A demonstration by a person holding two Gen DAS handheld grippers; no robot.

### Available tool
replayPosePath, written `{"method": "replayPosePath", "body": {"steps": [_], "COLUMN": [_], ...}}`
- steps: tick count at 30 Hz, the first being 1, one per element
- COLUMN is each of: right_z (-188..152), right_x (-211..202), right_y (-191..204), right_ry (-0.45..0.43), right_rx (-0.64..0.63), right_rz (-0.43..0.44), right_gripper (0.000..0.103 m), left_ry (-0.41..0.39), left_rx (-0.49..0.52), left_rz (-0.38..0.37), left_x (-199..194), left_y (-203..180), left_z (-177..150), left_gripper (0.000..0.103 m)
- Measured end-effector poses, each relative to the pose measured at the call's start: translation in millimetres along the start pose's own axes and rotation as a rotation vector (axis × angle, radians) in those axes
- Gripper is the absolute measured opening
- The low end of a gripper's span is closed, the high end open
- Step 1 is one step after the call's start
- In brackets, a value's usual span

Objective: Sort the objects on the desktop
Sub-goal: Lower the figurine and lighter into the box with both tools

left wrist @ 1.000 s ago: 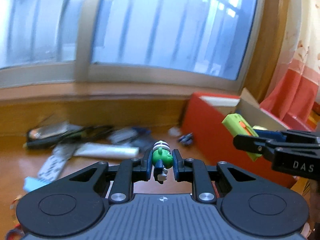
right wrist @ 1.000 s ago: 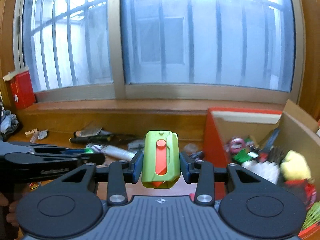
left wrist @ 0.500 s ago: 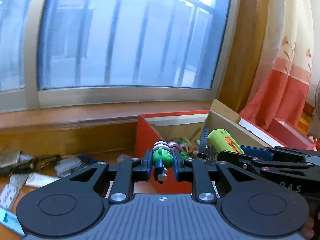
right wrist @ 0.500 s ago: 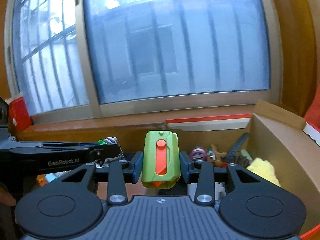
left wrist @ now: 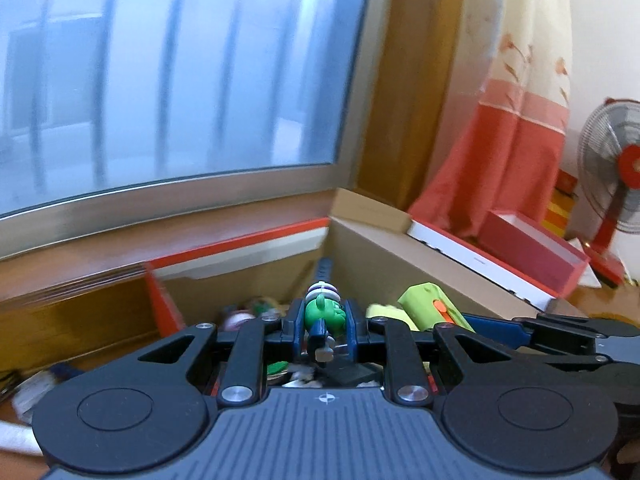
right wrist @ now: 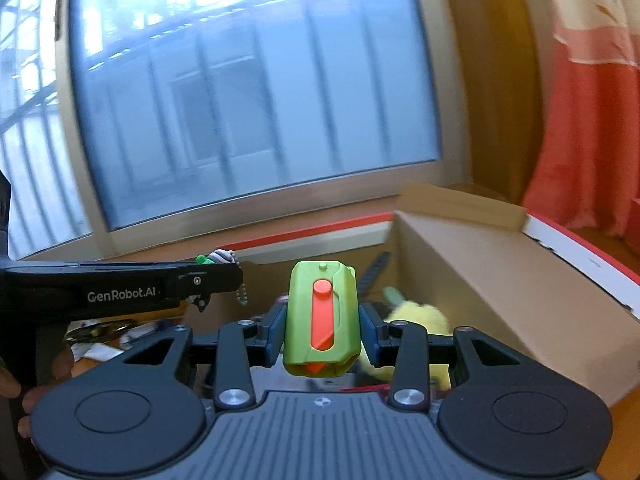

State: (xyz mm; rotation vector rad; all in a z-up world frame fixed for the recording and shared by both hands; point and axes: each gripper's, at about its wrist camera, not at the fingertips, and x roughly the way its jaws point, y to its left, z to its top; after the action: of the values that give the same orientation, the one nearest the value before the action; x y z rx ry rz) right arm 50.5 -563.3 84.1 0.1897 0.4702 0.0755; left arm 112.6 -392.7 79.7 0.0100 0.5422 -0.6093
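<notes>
Left wrist view: the left tool (left wrist: 323, 326) is clamped on a small green figure keychain (left wrist: 322, 312) with a white striped top, held upright between the 2 blue fingers. It hangs above the open cardboard box (left wrist: 404, 264), whose outer wall is red. Inside the box lie mixed small items, blurred and hard to tell apart, among them something yellow (left wrist: 382, 312). To the right, the right tool (left wrist: 472, 326) reaches in from the side, carrying a lime-green utility knife (left wrist: 430, 304) with an orange slider.

Right wrist view: the right tool (right wrist: 322, 328) is closed on the lime-green utility knife (right wrist: 322, 316), gripped by its 2 sides with the orange slider facing up. It sits over the box (right wrist: 500, 264), with a yellow plush item (right wrist: 420, 318) just behind it inside. The left tool (right wrist: 218, 276) enters from the left, and the keychain (right wrist: 218, 257) shows at its tip with a bead chain hanging below. Part of a hand (right wrist: 24, 392) shows at the left edge. A red and cream curtain (left wrist: 500, 140) hangs right of the window (left wrist: 160, 80), and a fan (left wrist: 612, 160) stands beyond it.
</notes>
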Motion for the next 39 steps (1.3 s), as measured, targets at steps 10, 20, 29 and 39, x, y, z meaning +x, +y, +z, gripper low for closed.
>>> {"method": "replayPosePath", "body": {"steps": [10, 20, 29, 39], "right_z": [-8.4, -14.5, -20.6, -23.2], "right_x": [8.5, 16.6, 22.1, 25.4], "right_y": [-32.3, -41.9, -45.9, -46.1], "right_ry": [0.012, 0.021, 0.04, 0.051], "right_rx": [0.069, 0.1, 0.104, 0.105], "right_rz": [-0.12, -0.17, -0.192, -0.197], "right_gripper": [0.041, 0.041, 0.041, 0.041], "left_ry": [0.084, 0.145, 0.165, 0.178], "left_rx": [0.051, 0.05, 0.075, 0.075], "left_rz": [-0.06, -0.05, -0.029, -0.026], "left_x": [31.5, 43.3, 49.3, 52.0], "left_y": [-16.1, -15.6, -19.1, -19.1], "left_z": [-6.1, -16.2, -21.7, -23.5], "left_gripper": [0.022, 0.022, 0.022, 0.022]}}
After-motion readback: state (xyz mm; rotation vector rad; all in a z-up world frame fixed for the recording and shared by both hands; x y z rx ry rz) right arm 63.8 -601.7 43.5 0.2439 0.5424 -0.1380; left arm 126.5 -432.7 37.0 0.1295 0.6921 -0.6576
